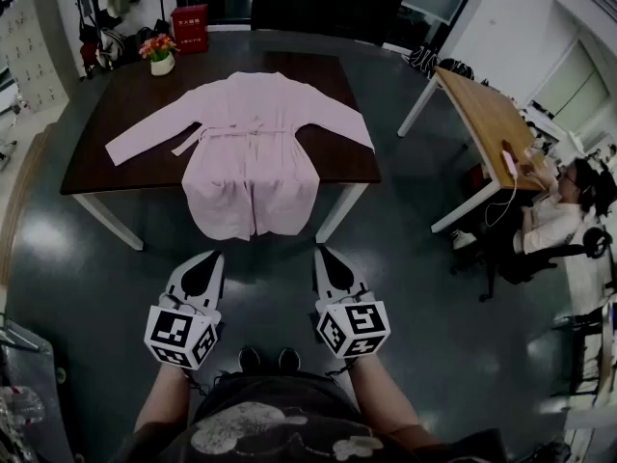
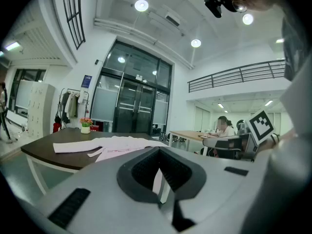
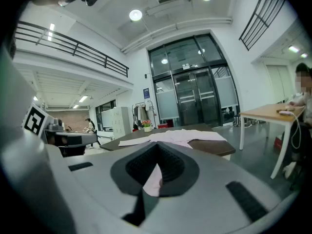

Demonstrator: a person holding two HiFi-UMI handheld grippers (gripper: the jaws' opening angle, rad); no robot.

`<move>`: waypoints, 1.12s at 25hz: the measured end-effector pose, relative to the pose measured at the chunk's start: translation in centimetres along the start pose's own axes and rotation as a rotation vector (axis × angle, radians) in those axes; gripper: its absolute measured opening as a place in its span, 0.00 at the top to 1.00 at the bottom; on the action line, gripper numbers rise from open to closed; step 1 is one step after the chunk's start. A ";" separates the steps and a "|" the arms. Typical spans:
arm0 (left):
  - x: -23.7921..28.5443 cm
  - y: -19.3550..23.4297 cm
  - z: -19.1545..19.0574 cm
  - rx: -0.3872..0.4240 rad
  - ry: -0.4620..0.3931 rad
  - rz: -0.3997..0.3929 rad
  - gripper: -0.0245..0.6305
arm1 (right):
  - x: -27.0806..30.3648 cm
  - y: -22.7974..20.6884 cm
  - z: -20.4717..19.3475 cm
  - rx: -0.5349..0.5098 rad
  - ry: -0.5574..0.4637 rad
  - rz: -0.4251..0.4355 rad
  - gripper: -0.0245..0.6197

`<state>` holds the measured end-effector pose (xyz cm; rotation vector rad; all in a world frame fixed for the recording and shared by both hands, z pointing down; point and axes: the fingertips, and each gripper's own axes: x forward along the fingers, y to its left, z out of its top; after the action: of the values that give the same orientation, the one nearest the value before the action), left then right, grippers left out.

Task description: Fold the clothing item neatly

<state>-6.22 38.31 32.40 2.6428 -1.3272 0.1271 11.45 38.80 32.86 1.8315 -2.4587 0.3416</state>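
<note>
A pale pink long-sleeved garment (image 1: 253,152) with a waist tie lies spread flat on the dark table (image 1: 135,90). Its sleeves are stretched out to both sides and its hem hangs over the table's front edge. My left gripper (image 1: 206,260) and right gripper (image 1: 328,257) are held side by side close to my body, well short of the table. Both are shut with nothing between the jaws. The left gripper view shows the garment (image 2: 122,143) beyond the closed left gripper (image 2: 159,155). In the right gripper view the garment (image 3: 180,136) lies past the closed right gripper (image 3: 157,147).
A flower pot (image 1: 160,54) stands on the table's far left corner, with a red box (image 1: 189,27) behind it. At the right, a person (image 1: 569,210) sits at a wooden desk (image 1: 487,114). Dark glossy floor separates me from the table.
</note>
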 end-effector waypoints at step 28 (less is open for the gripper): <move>9.4 -2.3 -1.5 0.010 0.039 -0.062 0.95 | 0.9 -13.5 -0.1 0.143 -0.089 -0.195 0.98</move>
<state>1.31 32.55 35.07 2.6723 -1.2342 0.1766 24.01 34.34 35.05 2.1673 -2.3383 0.4428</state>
